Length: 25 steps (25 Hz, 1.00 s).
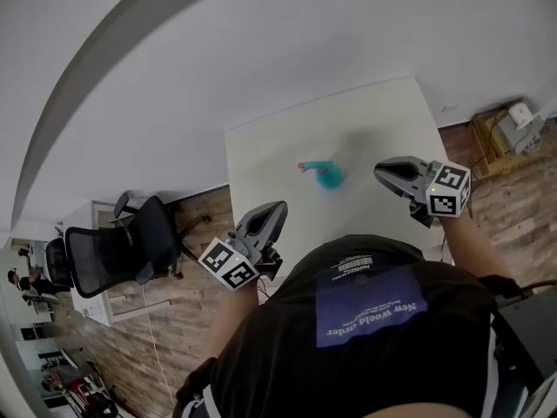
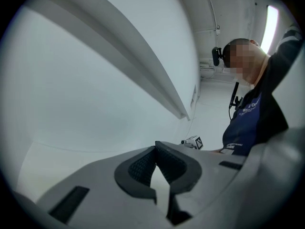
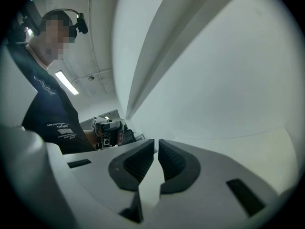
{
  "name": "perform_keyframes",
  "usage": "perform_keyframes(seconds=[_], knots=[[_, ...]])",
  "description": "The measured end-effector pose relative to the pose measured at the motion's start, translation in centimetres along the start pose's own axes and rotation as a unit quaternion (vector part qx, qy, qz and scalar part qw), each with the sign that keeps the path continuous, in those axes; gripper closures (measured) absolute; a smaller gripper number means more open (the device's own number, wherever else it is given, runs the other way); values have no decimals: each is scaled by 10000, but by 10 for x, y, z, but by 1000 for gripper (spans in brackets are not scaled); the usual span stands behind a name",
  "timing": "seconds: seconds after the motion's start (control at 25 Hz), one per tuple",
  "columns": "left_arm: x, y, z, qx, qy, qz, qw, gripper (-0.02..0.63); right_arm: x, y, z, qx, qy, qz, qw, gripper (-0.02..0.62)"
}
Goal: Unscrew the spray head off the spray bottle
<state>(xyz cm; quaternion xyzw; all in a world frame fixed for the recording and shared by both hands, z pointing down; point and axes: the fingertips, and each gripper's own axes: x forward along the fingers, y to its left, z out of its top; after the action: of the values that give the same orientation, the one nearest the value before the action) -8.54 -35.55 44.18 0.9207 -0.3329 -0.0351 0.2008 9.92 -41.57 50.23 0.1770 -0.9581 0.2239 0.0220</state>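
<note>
In the head view a teal spray bottle (image 1: 328, 175) with a pink-tipped spray head (image 1: 305, 166) stands on the white table (image 1: 287, 146), blurred. My left gripper (image 1: 280, 207) hovers at the table's near left edge, shut and empty. My right gripper (image 1: 380, 171) is level with the bottle and just right of it, also shut with nothing held. The left gripper view shows the left gripper (image 2: 155, 147) with jaws together against bare table and wall. In the right gripper view the right gripper (image 3: 156, 144) has its pads nearly touching. The bottle is in neither gripper view.
A black office chair (image 1: 122, 246) stands on the wooden floor left of the table. A cardboard box (image 1: 505, 133) with devices sits on the floor at the right. The person's dark-shirted torso (image 1: 365, 320) fills the lower part of the head view. The white wall runs behind the table.
</note>
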Motion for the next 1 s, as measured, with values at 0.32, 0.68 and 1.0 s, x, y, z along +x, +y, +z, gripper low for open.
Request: perform_keyframes(seconds=[0.32,0.68,1.0], knots=[[-10,47,-11,367,421,-838,9949,611,37,17,-14,-21,225,-738,9970,595],[24,57,-18,1398,1449,-1180,9724,611,40,15,-13,-27,264,-799,9964,595],[59,61,-54,2472,3251,-1392,9021,427,32,8,-21,43,195,-595,9980,595]])
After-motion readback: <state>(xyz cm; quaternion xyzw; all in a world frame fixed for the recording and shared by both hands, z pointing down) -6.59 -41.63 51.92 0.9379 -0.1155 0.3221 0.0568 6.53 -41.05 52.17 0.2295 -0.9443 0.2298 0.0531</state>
